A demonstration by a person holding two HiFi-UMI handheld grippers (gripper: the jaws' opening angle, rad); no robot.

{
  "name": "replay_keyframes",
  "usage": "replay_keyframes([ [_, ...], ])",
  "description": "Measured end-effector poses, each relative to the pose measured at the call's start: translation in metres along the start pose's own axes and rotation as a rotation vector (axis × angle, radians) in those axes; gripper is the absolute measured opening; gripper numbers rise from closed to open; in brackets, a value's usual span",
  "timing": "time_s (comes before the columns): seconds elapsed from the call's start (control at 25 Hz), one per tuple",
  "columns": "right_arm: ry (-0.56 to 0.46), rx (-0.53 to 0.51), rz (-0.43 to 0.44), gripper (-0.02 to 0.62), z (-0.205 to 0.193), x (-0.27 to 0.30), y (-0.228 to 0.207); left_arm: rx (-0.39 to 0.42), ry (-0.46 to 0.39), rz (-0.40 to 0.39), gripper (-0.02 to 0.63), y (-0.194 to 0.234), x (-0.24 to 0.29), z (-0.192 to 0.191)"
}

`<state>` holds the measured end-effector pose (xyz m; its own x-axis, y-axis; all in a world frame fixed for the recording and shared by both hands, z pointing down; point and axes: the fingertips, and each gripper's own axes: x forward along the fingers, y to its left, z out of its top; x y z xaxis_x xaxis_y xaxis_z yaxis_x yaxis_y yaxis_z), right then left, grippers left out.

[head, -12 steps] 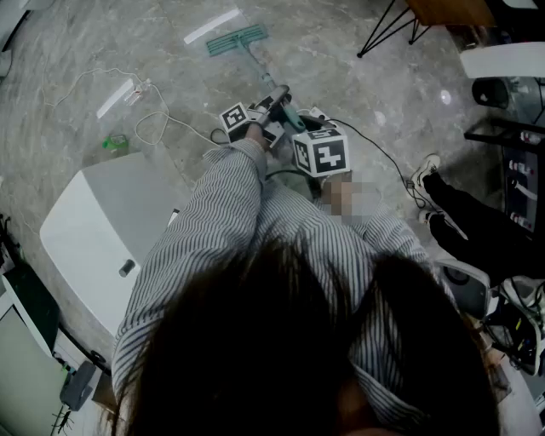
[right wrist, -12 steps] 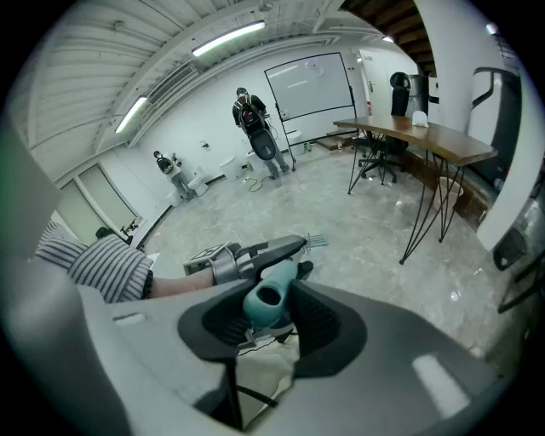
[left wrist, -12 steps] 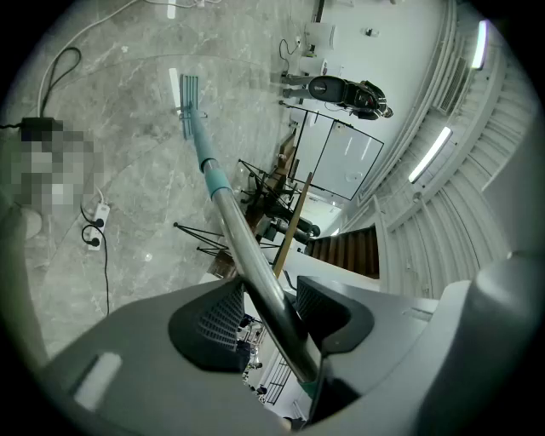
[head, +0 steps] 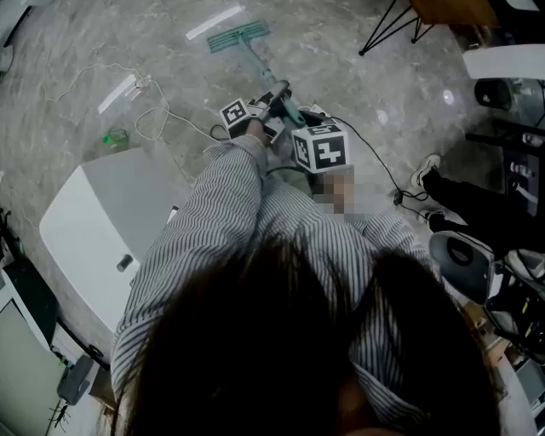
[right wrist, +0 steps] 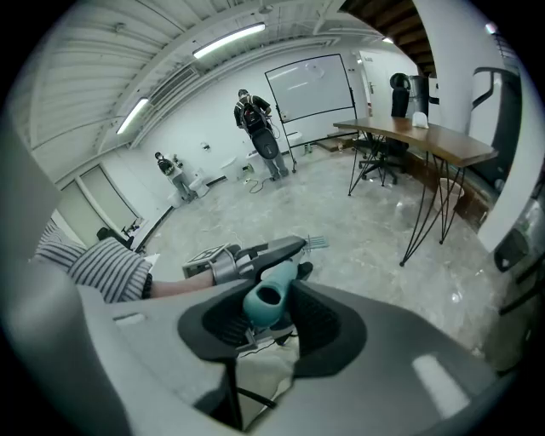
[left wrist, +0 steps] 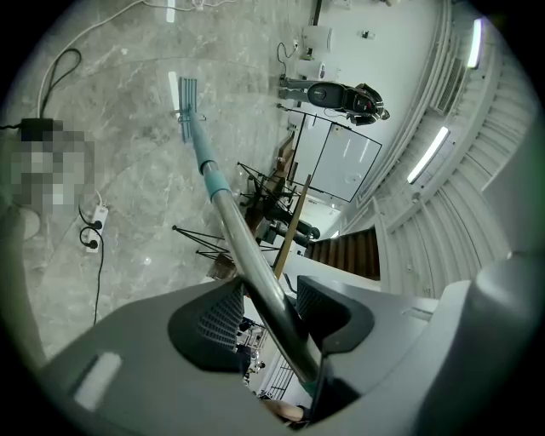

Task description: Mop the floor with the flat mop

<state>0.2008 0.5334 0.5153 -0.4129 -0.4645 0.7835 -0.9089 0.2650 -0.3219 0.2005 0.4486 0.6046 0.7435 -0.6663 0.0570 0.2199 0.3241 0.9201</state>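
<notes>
The flat mop has a teal head (head: 238,37) flat on the grey marble floor, far out ahead in the head view, and a metal pole (left wrist: 247,255) with a teal collar. My left gripper (head: 266,104) is shut on the pole; in the left gripper view the pole runs between both pads (left wrist: 220,315) out to the mop head (left wrist: 186,95). Nearer to me, my right gripper (head: 300,119) is shut on the mop's teal handle end (right wrist: 266,300). In the right gripper view the left gripper (right wrist: 255,254) shows just beyond the handle end.
A white power strip (head: 128,90) and loose white cable lie on the floor at the left. A white box (head: 111,221) stands at my left side. Black cable (head: 379,162) trails right toward a person's legs (head: 464,204). Chair legs (head: 392,25) and equipment stand at the right.
The mop and both grippers have shifted slightly forward and right; the mop head sits a little further out on the floor.
</notes>
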Motion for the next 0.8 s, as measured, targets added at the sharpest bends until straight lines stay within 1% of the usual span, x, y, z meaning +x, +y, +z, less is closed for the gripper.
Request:
replay_keyframes([
  [0.2, -0.004, -0.005, 0.006, 0.130, 0.000, -0.005, -0.010, 0.007, 0.013, 0.008, 0.189, 0.001, 0.008, -0.006],
  [0.4, -0.029, -0.009, 0.014, 0.130, 0.007, -0.004, -0.014, -0.006, -0.023, -0.029, 0.195, 0.000, 0.014, -0.003],
  [0.56, -0.035, -0.024, 0.017, 0.130, 0.026, -0.004, -0.025, 0.012, 0.005, -0.013, 0.204, -0.009, 0.032, 0.001],
  [0.68, -0.036, -0.029, 0.021, 0.130, 0.041, 0.006, -0.031, 0.017, 0.011, -0.011, 0.206, -0.015, 0.045, 0.014],
  [0.8, -0.033, -0.049, 0.025, 0.130, 0.065, 0.025, -0.031, 0.010, 0.001, -0.035, 0.206, -0.026, 0.057, 0.041],
])
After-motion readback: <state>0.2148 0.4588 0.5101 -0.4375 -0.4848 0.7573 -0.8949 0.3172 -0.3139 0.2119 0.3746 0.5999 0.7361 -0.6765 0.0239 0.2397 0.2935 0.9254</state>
